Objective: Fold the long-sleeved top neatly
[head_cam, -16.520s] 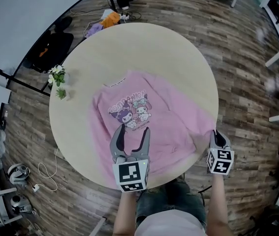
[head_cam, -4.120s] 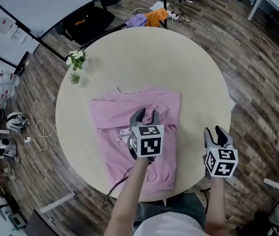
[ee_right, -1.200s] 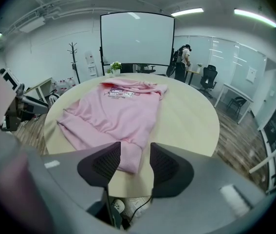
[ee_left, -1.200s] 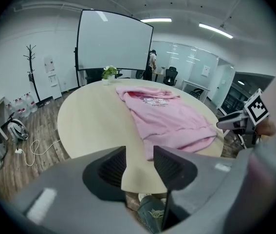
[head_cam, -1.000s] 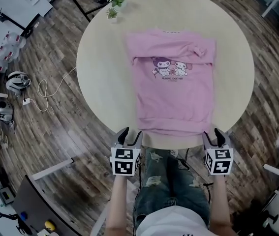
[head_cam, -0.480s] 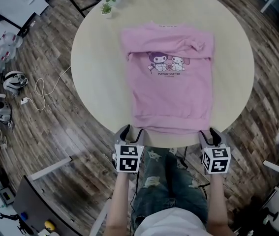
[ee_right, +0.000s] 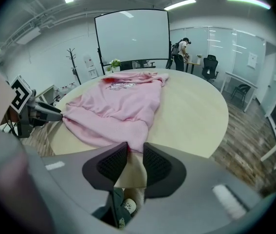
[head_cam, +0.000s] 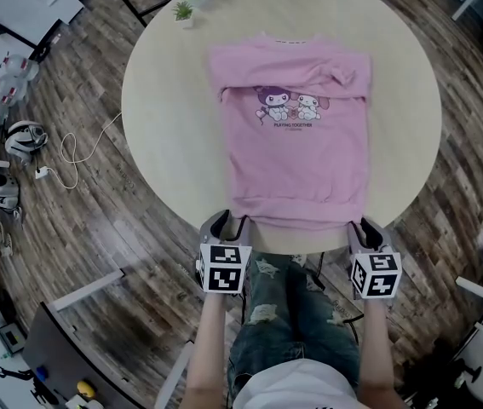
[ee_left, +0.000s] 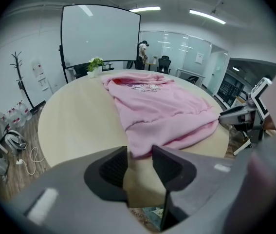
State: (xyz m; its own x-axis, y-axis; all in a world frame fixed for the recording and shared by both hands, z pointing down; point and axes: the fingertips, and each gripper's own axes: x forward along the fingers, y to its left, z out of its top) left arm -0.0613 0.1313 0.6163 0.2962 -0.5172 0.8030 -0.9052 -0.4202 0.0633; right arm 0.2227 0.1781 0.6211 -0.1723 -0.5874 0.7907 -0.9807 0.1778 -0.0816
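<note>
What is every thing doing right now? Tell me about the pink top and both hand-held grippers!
Pink top: flat on the round table, sleeves folded in, body not yet folded.
Left hand-held gripper: jaws closing, one hem corner between them, not pinched yet.
Right hand-held gripper: jaws closing, the other hem corner between them.
Potted plant: upright at the table's far edge.

Bare table (head_cam: pixel 164 126) flanks the top (head_cam: pixel 296 160); only the plant (head_cam: pixel 184 7) stands at the far rim.
</note>
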